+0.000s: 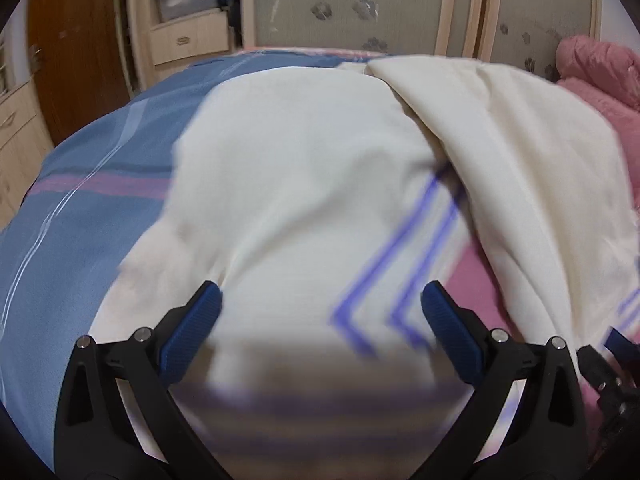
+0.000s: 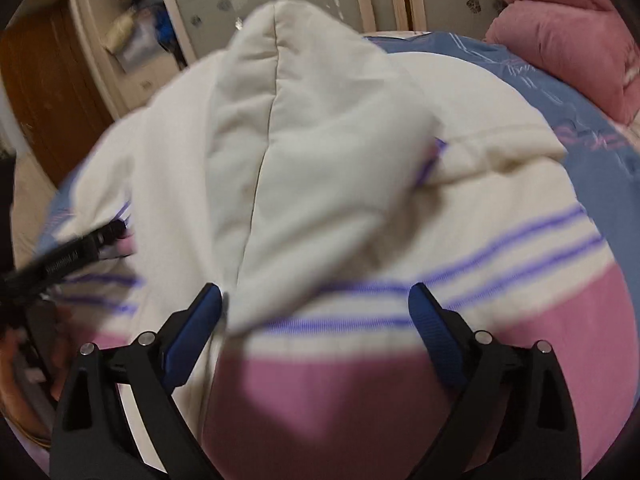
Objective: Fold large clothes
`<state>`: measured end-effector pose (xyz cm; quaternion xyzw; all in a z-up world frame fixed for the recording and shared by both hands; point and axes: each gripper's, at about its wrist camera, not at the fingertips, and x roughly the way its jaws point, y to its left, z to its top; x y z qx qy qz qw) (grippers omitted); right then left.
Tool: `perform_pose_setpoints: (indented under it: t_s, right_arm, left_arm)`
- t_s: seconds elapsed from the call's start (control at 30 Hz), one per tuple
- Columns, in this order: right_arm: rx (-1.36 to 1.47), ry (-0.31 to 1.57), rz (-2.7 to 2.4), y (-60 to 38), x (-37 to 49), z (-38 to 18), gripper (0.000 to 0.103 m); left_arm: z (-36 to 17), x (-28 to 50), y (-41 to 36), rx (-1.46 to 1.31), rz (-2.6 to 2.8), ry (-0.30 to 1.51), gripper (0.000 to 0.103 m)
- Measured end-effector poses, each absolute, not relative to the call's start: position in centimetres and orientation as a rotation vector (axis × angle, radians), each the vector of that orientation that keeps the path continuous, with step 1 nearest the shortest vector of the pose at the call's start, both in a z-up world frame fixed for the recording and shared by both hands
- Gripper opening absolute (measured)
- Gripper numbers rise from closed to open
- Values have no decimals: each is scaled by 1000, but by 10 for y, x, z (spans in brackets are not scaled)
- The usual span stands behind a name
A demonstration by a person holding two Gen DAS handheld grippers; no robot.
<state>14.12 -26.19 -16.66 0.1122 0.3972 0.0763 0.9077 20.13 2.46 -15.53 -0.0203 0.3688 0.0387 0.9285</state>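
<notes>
A cream hoodie (image 1: pixel 304 184) with purple stripes and a pink band lies spread on a blue bedspread (image 1: pixel 92 208). My left gripper (image 1: pixel 322 304) hovers open over its striped part, and the blue pads (image 1: pixel 206 312) stand wide apart without pinching cloth. In the right wrist view the hood (image 2: pixel 304 132) is folded down over the hoodie's body (image 2: pixel 500 200). My right gripper (image 2: pixel 316 304) is open above the hood's lower edge and the pink band (image 2: pixel 340 400). The left gripper (image 2: pixel 76 256) shows at that view's left edge.
A pink quilt (image 1: pixel 600 76) is piled at the bed's right (image 2: pixel 560 40). Behind the bed stands a wardrobe with frosted doors (image 1: pixel 360 4), a shelf unit with drawers (image 1: pixel 188 36) and a brown wooden door (image 1: pixel 72 52).
</notes>
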Motion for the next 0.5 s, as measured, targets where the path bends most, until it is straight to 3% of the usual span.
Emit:
perform_pose_setpoints:
  t_s: [0.13,0.17,0.3,0.5]
  right_arm:
    - [76,782,201,-260,81,-169,95]
    - [22,787,200,-258,70,-173,99]
    - [-181,841,250,-254,20,-181,102]
    - [-59,831,59,-341,-21,-163,102]
  left_arm:
    - [-138,112,27,-95,82,648,101]
    - [-138,94,26,-58,111,665,101]
    - [-160,60,53,-61,197,820,101]
    - [-180,11,123,-162,233,1011,101]
